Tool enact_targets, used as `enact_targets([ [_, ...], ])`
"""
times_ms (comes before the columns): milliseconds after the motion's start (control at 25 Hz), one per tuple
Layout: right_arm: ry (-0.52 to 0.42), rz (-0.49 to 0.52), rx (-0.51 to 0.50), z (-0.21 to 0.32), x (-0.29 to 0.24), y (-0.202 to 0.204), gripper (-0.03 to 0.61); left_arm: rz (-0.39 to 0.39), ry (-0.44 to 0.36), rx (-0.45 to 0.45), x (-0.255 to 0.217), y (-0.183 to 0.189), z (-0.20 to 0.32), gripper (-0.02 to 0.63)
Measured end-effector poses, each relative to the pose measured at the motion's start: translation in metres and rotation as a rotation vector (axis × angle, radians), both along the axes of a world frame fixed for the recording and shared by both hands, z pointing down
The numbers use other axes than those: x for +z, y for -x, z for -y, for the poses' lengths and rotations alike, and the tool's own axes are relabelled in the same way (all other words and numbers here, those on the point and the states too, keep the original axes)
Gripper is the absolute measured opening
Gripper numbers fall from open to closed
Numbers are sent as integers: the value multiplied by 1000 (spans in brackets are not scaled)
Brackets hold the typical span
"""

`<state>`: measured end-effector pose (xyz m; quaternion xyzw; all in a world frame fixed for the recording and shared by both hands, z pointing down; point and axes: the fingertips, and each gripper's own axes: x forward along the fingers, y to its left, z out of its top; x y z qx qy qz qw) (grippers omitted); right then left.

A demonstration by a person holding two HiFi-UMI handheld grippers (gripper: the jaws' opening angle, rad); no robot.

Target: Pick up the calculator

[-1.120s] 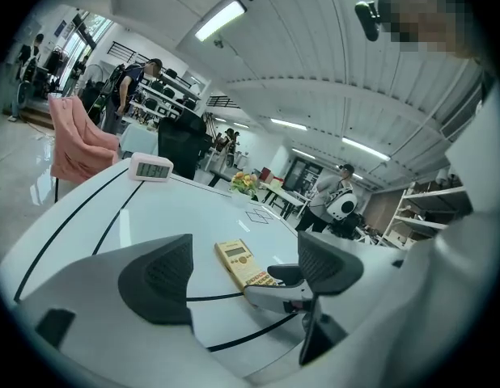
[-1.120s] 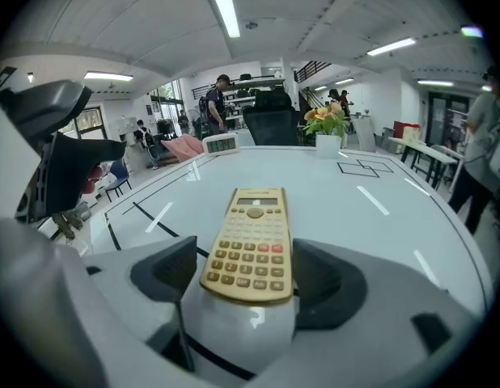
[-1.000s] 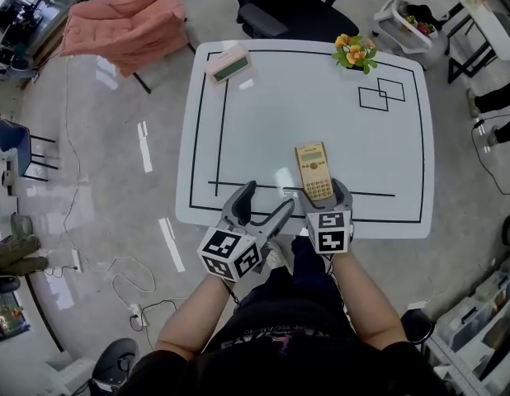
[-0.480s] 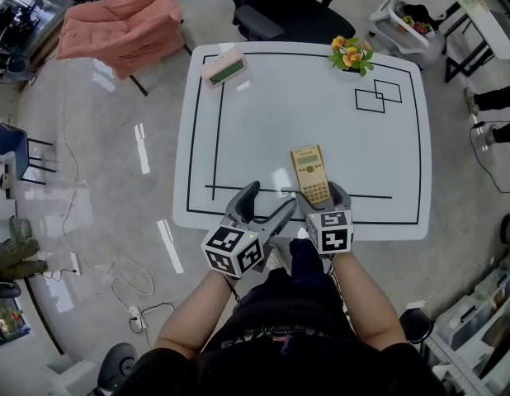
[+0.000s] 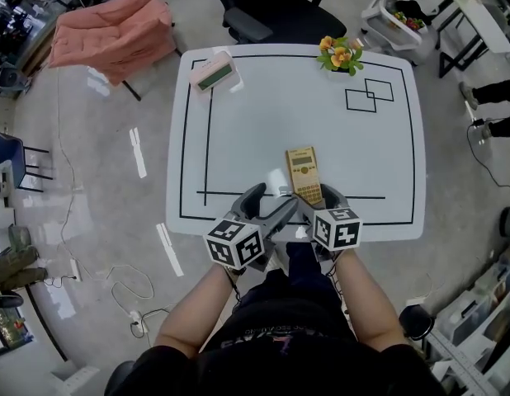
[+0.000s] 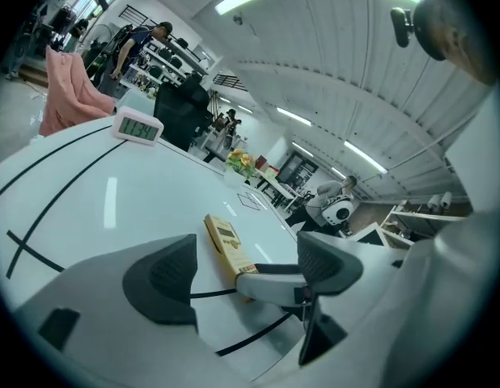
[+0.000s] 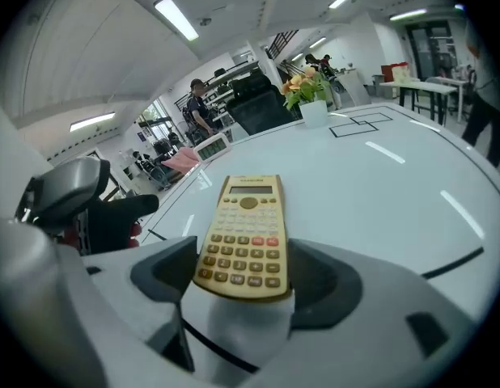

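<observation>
A tan calculator (image 5: pixel 304 172) lies lengthwise on the white table (image 5: pixel 263 114), its near end across the front black tape line. My right gripper (image 5: pixel 319 198) is shut on that near end. In the right gripper view the calculator (image 7: pixel 244 233) sits between the two dark pads (image 7: pixel 324 277), keys up, and its near edge looks slightly raised. My left gripper (image 5: pixel 270 205) is open just to the left at the table's front edge, holding nothing. In the left gripper view the calculator (image 6: pixel 224 245) shows between the spread jaws of that gripper (image 6: pixel 246 272), with a right-gripper finger on it.
A digital clock (image 5: pixel 212 73) stands at the far left corner and a flower pot (image 5: pixel 337 54) at the far right. Two overlapping taped squares (image 5: pixel 369 95) lie near the pot. Beyond the table are a black office chair (image 5: pixel 263 7) and a pink-draped chair (image 5: pixel 110 27).
The head view has shifted a little. The left gripper has edged forward, closer to the right one. The right gripper stays at the calculator's near end.
</observation>
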<state>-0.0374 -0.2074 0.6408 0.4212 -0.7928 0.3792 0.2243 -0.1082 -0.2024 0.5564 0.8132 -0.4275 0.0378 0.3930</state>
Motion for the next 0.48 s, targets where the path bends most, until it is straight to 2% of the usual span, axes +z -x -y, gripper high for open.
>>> enact_targets([
  [160, 20, 72, -3, -1, -3, -3, 353, -16, 27, 42, 9, -16, 6, 364],
  [480, 77, 174, -4, 2, -7, -7, 348, -42, 141, 54, 37, -34, 24, 350],
])
